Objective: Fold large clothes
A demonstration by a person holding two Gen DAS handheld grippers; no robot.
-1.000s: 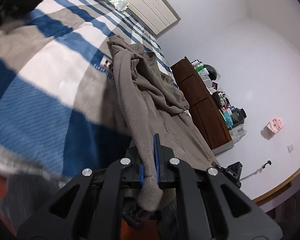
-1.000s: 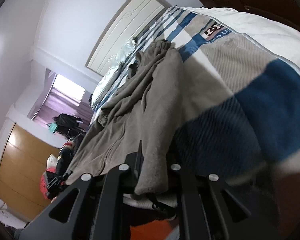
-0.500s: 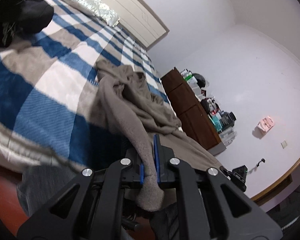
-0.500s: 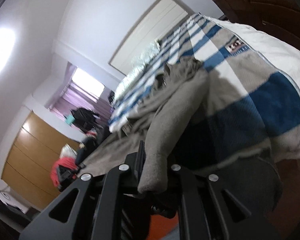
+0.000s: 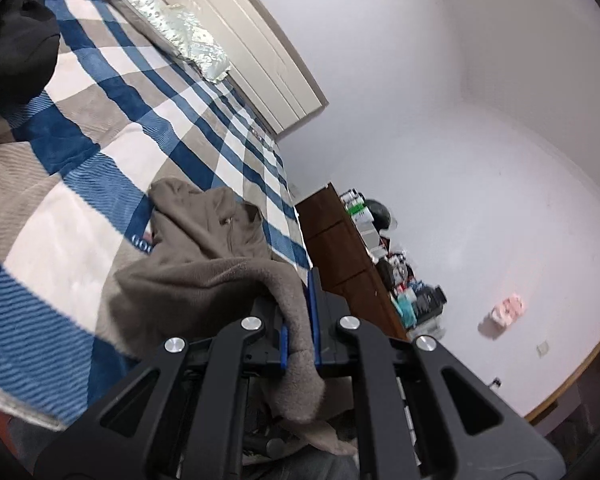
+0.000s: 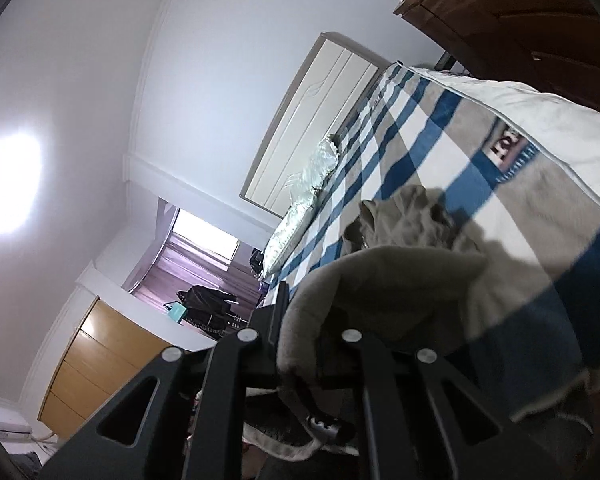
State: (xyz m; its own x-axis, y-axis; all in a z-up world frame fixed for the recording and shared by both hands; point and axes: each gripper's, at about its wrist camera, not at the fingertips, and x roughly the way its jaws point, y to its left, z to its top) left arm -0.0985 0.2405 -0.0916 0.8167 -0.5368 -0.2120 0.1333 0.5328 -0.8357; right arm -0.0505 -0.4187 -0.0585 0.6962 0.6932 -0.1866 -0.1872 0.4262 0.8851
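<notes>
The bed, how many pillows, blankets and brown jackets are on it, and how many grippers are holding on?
Shiny pale pillows: 2
Blue, white and tan checked blanket: 1
Brown fleece jacket: 1
Grippers, left gripper and right gripper, jaws shut on the jacket: 2
Total: 6

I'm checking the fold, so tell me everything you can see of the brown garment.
The brown garment looks like soft, fleecy taupe fabric, rumpled rather than flat. Its far part lies bunched on the blue, white and tan checked blanket. Its near edge is lifted off the bed, pinched in the left claw and in the right claw, with loose ends hanging below both.
</notes>
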